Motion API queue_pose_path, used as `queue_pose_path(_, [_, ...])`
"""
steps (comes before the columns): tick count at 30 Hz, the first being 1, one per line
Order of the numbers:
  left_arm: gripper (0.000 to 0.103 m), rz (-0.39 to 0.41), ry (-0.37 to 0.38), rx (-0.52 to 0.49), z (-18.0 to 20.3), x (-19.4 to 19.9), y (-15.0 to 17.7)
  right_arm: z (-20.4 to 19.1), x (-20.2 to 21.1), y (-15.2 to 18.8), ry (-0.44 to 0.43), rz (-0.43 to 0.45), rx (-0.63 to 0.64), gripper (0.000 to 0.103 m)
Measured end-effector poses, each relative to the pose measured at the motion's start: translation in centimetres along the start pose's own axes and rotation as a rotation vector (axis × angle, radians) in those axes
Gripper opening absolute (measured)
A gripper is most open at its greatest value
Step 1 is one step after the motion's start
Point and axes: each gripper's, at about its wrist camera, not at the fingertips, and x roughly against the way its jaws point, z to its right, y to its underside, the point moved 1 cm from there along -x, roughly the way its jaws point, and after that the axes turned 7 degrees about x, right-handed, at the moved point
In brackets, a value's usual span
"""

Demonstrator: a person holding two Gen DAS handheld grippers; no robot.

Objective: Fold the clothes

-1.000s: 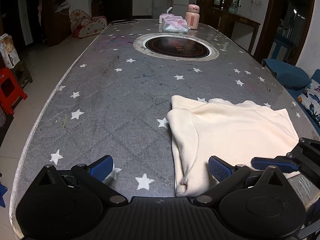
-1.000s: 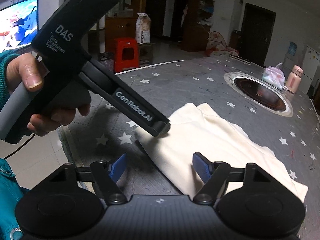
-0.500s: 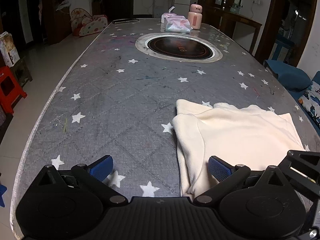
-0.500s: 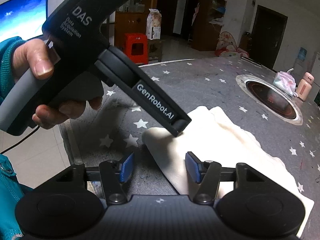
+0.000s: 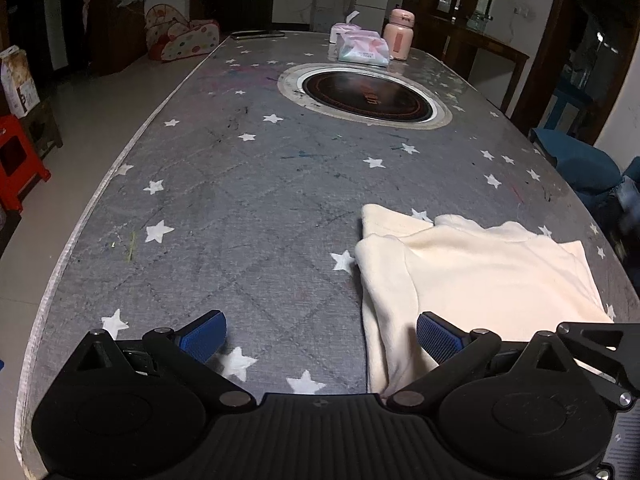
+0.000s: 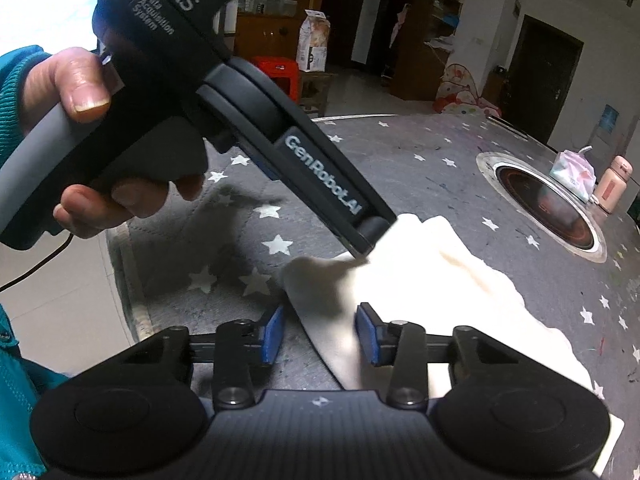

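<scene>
A cream garment (image 5: 480,276) lies partly folded on the grey star-patterned table (image 5: 240,208), at the near right. My left gripper (image 5: 320,336) is open; its right finger rests over the garment's near left edge, its left finger over bare table. In the right wrist view the garment (image 6: 440,288) lies ahead. My right gripper (image 6: 320,332) is open with narrowed jaws, and the garment's near corner lies between the pads. The left gripper's body (image 6: 304,168), held in a hand, presses on that corner from above.
A round built-in hotplate (image 5: 366,94) sits mid-table. A tissue pack (image 5: 362,50) and a pink bottle (image 5: 398,40) stand behind it. A red stool (image 5: 16,160) is on the floor left. Blue seating (image 5: 576,160) is right of the table.
The right gripper's jaws have narrowed around the garment's near corner. Both grippers have drawn back toward the table's near edge; the garment sits lower in the left wrist view.
</scene>
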Motion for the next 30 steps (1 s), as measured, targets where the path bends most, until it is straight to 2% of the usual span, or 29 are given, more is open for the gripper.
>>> queue_pose_path(7, [0.103,-0.002,0.031,0.038,-0.5,0.1,-0.2,0.6,0.0,0.0,0.015,0.008,-0.042,0.025])
queue_pose_path(14, [0.103,-0.009,0.032,0.082,-1.3,0.2,-0.5,0.5,0.1,-0.3,0.024,0.015,-0.018,0.028])
queue_pose_path(16, [0.103,-0.011,0.033,0.085,-1.4,0.2,-0.5,0.3,0.1,-0.5,0.02,0.022,-0.004,0.035])
queue_pose_path(21, [0.103,-0.018,0.043,0.091,-1.4,0.3,-0.4,-0.4,-0.9,-0.6,0.029,0.013,0.061,0.036])
queue_pose_path(23, [0.103,-0.024,0.059,0.1,-1.3,0.4,-0.4,-0.3,-1.0,-0.5,0.034,0.022,0.062,0.032])
queue_pose_path(25, [0.103,-0.031,0.079,0.114,-1.2,0.4,-0.5,0.2,-0.9,-0.4,0.035,0.037,0.043,0.022])
queue_pose_path(30, [0.103,-0.064,0.12,0.163,-0.8,0.0,-0.5,2.3,-0.1,-0.4,-0.004,0.074,-0.066,0.017])
